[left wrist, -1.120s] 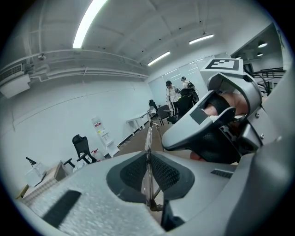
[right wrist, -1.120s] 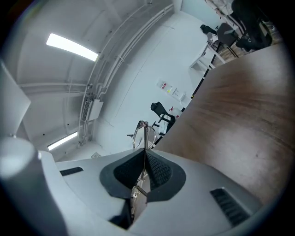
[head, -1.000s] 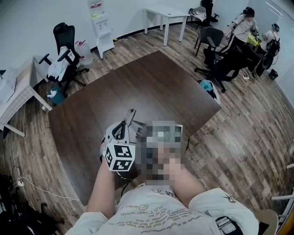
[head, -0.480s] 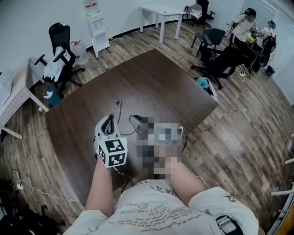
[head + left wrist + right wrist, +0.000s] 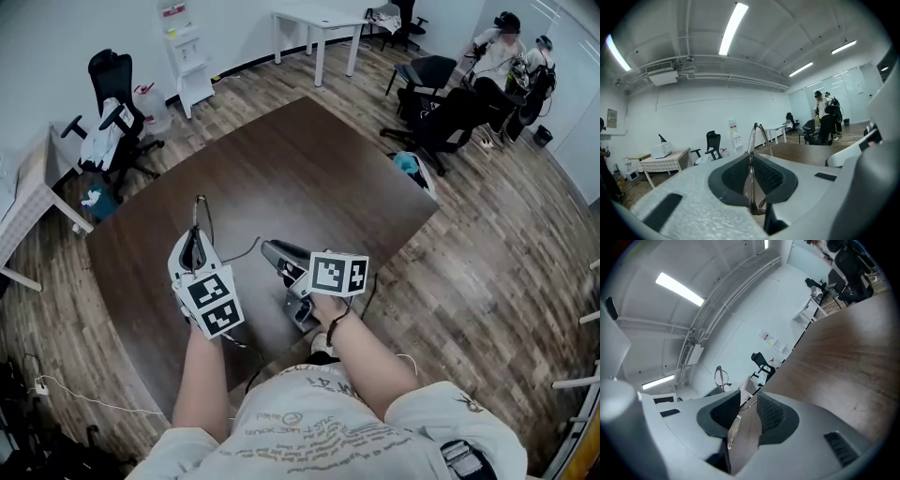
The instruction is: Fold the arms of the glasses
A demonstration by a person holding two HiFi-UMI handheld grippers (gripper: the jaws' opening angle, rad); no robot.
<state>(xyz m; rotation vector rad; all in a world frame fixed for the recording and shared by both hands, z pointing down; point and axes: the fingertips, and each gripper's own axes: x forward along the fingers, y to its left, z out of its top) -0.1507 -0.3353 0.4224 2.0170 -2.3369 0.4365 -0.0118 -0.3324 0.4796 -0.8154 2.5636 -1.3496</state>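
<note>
Thin wire-framed glasses stand upright in my left gripper, which is shut on the frame over the left part of the dark brown table. In the left gripper view the metal frame is pinched between the dark pads. One slim arm trails right toward my right gripper. That gripper is open. In the right gripper view a thin arm tip lies in the gap by the left pad, with no pad pressing on it. The rest of the glasses shows further off.
A black office chair and a white side table stand at the left. A white desk is at the back. People sit by dark chairs at the far right. A cable runs over the wood floor.
My left gripper has carried the glasses left and away from the right gripper. The two grippers were close together before and now stand apart, the right one open.
</note>
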